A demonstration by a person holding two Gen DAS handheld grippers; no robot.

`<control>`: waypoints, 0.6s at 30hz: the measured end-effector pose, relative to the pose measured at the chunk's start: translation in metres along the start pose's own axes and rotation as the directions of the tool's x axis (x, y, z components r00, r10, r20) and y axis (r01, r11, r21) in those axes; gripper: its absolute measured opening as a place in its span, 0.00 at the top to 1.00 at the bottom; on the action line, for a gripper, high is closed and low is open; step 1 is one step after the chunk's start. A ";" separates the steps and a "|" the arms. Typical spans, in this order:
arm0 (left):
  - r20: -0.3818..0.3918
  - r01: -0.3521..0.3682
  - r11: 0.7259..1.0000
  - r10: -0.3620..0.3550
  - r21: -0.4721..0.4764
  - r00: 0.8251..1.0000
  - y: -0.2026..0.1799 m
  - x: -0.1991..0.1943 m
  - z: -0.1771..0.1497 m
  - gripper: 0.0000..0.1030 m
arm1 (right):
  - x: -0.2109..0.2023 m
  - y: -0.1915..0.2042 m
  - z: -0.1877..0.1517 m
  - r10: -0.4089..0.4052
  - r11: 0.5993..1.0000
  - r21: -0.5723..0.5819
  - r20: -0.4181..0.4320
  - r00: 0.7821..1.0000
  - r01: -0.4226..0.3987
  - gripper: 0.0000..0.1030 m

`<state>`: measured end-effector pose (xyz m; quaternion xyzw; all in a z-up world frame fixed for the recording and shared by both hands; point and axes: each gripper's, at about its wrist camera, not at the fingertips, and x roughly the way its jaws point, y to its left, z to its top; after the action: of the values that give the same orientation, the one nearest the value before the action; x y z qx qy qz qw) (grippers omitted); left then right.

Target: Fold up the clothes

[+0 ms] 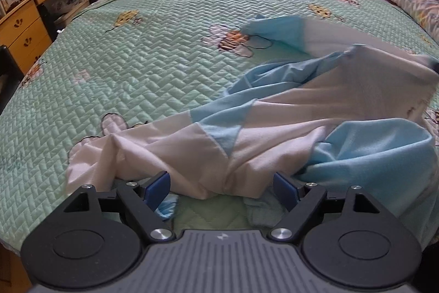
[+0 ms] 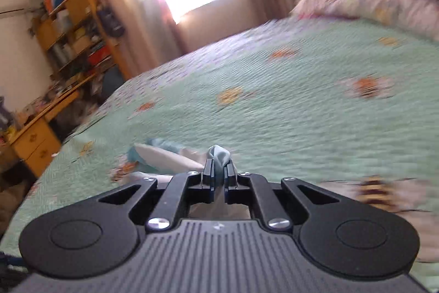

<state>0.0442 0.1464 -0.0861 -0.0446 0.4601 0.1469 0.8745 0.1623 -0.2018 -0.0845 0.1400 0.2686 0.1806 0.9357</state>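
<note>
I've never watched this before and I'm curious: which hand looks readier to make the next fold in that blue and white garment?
Probably right: the right gripper is already shut on a bunch of the garment. The left gripper is open, holding nothing.

The left claw (image 1: 221, 184) tilts steeply downward, its blue pads (image 1: 157, 187) spread wide with nothing pinched between them; the right claw (image 2: 218, 173) points shallowly down, clamped tight on cloth (image 2: 219, 155)
</note>
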 end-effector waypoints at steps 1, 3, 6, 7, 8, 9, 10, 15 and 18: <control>0.004 0.008 1.000 -0.008 0.006 1.000 -0.003 0.000 0.000 0.19 | -0.011 -0.009 -0.003 -0.037 0.999 -0.016 0.008 0.999 0.037 0.96; 0.006 0.026 0.999 -0.026 0.020 1.000 -0.009 0.002 0.000 0.18 | -0.018 -0.021 -0.011 -0.127 0.990 -0.070 -0.013 0.992 0.126 0.98; -0.004 0.047 0.998 -0.047 0.040 0.999 -0.019 0.005 -0.002 0.18 | -0.021 -0.039 -0.022 -0.205 0.976 -0.084 -0.066 0.976 0.200 0.92; -0.006 0.051 0.998 -0.051 0.048 0.999 -0.022 0.005 -0.002 0.18 | -0.022 -0.041 -0.024 -0.192 0.980 -0.060 -0.063 0.979 0.188 0.92; -0.006 0.054 0.997 -0.054 0.056 0.999 -0.023 0.004 -0.003 0.18 | -0.023 -0.042 -0.025 -0.177 0.984 -0.041 -0.058 0.982 0.175 0.92; -0.006 0.057 0.996 -0.057 0.062 0.998 -0.025 0.004 -0.004 0.18 | -0.022 -0.036 -0.023 -0.152 0.987 -0.060 -0.039 0.988 0.149 0.91; -0.004 0.060 0.996 -0.060 0.065 0.998 -0.025 0.003 -0.004 0.18 | -0.020 -0.026 -0.021 -0.131 0.987 -0.096 -0.018 0.991 0.129 0.90; 0.007 0.066 0.997 -0.066 0.049 0.998 -0.019 0.000 -0.003 0.16 | 0.016 0.035 -0.004 0.015 0.958 -0.288 0.054 0.998 0.001 0.43; 0.008 0.053 0.998 -0.053 0.036 0.999 -0.013 -0.001 -0.002 0.15 | 0.058 0.065 0.008 0.053 0.905 -0.424 0.006 0.999 -0.046 0.39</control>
<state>0.0455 0.1336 -0.0874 -0.0405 0.4573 0.1154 0.8809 0.1957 -0.1210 -0.0809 -0.0580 0.2111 0.2570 0.9413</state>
